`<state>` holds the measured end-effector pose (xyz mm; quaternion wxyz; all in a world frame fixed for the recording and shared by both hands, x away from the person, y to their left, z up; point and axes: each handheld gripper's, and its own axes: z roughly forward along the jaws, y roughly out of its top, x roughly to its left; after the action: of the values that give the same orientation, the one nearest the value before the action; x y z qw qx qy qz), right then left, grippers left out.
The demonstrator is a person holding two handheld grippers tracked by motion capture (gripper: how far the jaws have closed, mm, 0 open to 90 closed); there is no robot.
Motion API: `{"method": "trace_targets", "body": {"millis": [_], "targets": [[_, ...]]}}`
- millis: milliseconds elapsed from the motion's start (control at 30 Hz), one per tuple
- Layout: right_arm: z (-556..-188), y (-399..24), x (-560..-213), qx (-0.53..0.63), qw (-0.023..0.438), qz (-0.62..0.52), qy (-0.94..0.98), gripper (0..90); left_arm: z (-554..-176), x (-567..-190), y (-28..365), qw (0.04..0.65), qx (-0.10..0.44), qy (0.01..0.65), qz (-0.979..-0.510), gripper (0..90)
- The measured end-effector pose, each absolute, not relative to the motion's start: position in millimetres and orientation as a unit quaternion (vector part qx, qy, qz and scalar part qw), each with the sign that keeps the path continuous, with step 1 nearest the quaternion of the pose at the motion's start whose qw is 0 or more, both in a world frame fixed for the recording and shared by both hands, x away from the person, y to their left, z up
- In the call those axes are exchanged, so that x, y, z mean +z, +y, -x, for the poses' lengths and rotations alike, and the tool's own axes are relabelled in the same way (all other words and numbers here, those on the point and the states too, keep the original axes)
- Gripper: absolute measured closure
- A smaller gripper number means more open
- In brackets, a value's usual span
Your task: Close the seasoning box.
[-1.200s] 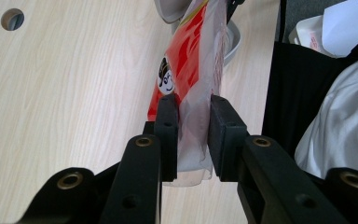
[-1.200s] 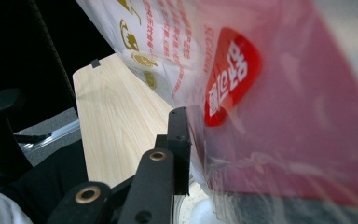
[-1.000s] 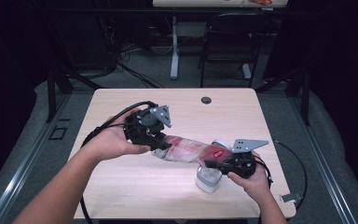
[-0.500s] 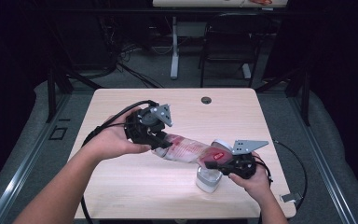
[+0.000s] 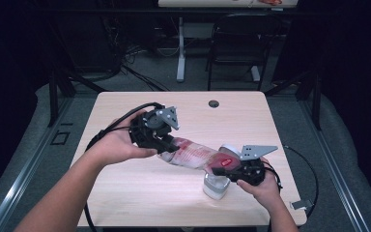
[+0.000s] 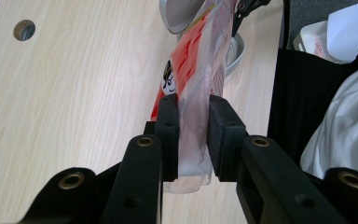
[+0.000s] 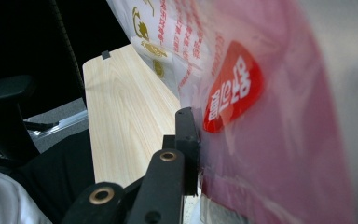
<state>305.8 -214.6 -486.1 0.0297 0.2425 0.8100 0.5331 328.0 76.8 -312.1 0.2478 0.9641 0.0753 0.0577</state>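
Note:
A clear plastic bag (image 5: 193, 153) with red print hangs stretched between both grippers, just above the table. My left gripper (image 5: 170, 145) is shut on its left end. In the left gripper view the two pads (image 6: 168, 126) pinch the crumpled film of the bag (image 6: 193, 88). My right gripper (image 5: 223, 167) is shut on the bag's right end, and its jaws have just been closing on it. In the right gripper view one finger (image 7: 186, 135) presses the bag (image 7: 261, 116) beside a red label, and the other finger is hidden behind the film. A white cup-like container (image 5: 216, 187) stands under that end.
The light wooden table (image 5: 125, 203) has a round cable hole (image 5: 214, 103) near its far edge. A small object (image 5: 299, 205) lies at the front right corner. A black chair (image 5: 236, 43) and desk legs stand beyond the table. Cables trail from both grippers.

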Motion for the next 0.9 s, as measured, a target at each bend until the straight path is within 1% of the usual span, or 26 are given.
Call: {"method": "trace_targets", "body": {"millis": [667, 900], "targets": [[-307.0, -215.2, -487.6, 0.529, 0.034, -0.258, 0.807, 82.0, -326.4, -311.1, 74.3, 0.249, 0.055, 0.071, -0.964, 75.8], [-307.1, -214.8, -488.0, 0.531, 0.034, -0.263, 0.805, 81.8, -326.1, -311.2, 73.9, 0.249, 0.056, 0.071, -0.964, 75.8]]}}
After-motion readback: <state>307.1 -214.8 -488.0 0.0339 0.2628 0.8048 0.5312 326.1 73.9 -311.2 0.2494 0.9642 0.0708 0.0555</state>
